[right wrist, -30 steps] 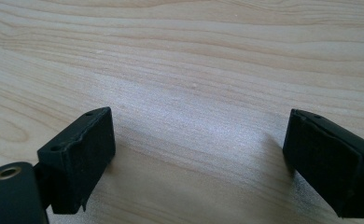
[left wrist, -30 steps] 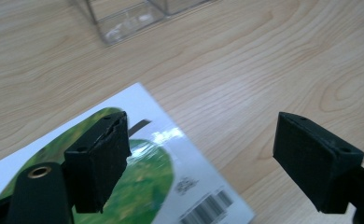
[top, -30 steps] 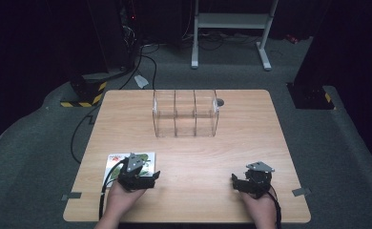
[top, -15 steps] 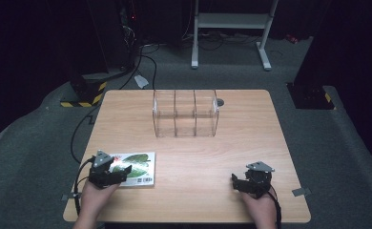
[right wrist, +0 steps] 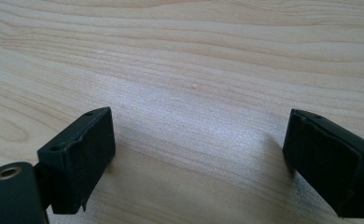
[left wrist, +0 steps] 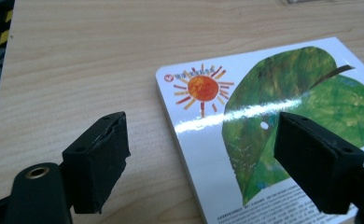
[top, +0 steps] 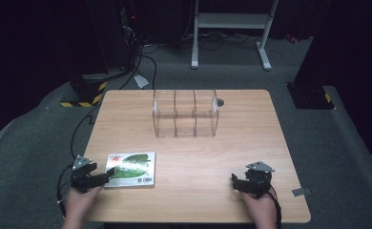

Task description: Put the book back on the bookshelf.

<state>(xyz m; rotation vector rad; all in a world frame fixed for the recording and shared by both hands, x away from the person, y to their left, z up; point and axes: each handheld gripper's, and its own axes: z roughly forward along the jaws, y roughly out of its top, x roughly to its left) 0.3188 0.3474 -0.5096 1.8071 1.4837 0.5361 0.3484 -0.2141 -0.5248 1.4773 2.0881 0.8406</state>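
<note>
A flat, glossy board book with a green leaf and a red-orange sun on its white cover lies face up on the pale wooden desk, in the lower left of the high view. The left tool sits at the book's left edge, low over the desk, pointing toward the right of the frame. In the left gripper view its two black jaws are spread wide: one hangs over bare wood to the left of the book, the other hangs above the leaf on the cover. The book's rounded corner with the sun lies between them, and I can't tell whether either jaw touches it.

The right tool rests in the lower right of the high view, well apart from the book. Its jaws are spread too, with nothing but wood grain between them.

A clear plastic three-compartment box stands toward the far side of the desk.
</note>
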